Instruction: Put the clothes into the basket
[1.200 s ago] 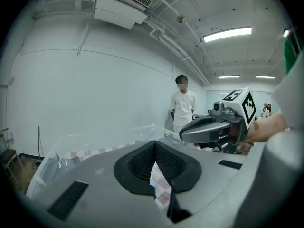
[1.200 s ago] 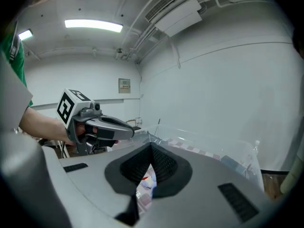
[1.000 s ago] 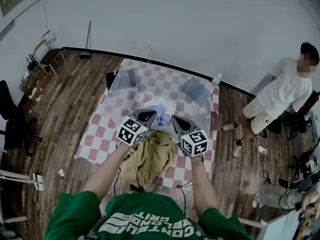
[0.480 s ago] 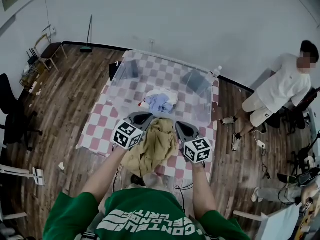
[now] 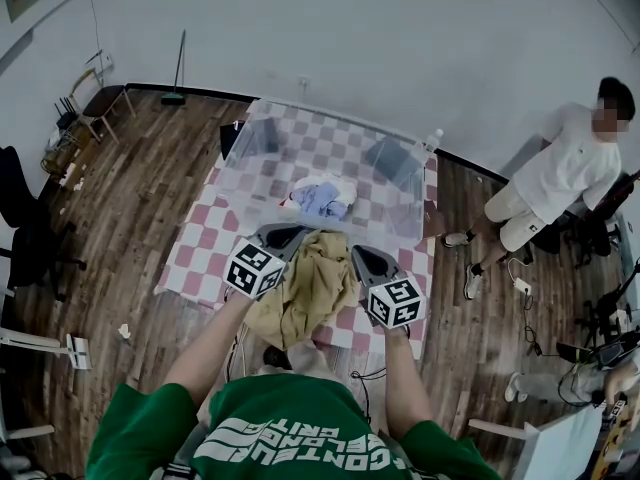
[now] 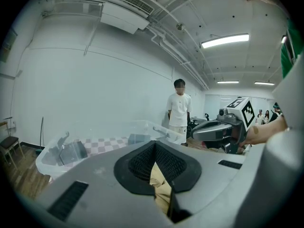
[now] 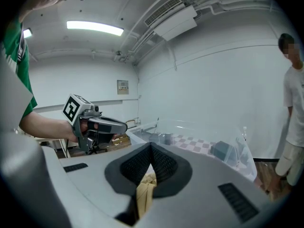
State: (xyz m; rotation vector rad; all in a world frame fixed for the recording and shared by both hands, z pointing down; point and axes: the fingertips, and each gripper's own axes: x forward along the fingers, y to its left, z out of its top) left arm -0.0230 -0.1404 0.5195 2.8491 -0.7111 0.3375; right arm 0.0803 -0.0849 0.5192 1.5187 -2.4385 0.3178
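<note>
Tan garment [image 5: 306, 296], clear basket [image 5: 262, 158], pink-and-white checked cloth [image 5: 205, 243], green shirt [image 5: 290, 438]

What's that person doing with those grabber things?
A person in a green shirt holds a tan garment up with two grippers. The left gripper and the right gripper each pinch one side of it, just in front of the clear basket, where light blue clothes already lie.

tan garment [image 5: 305, 293] hangs bunched — clear basket [image 5: 245, 173] beyond.
</note>
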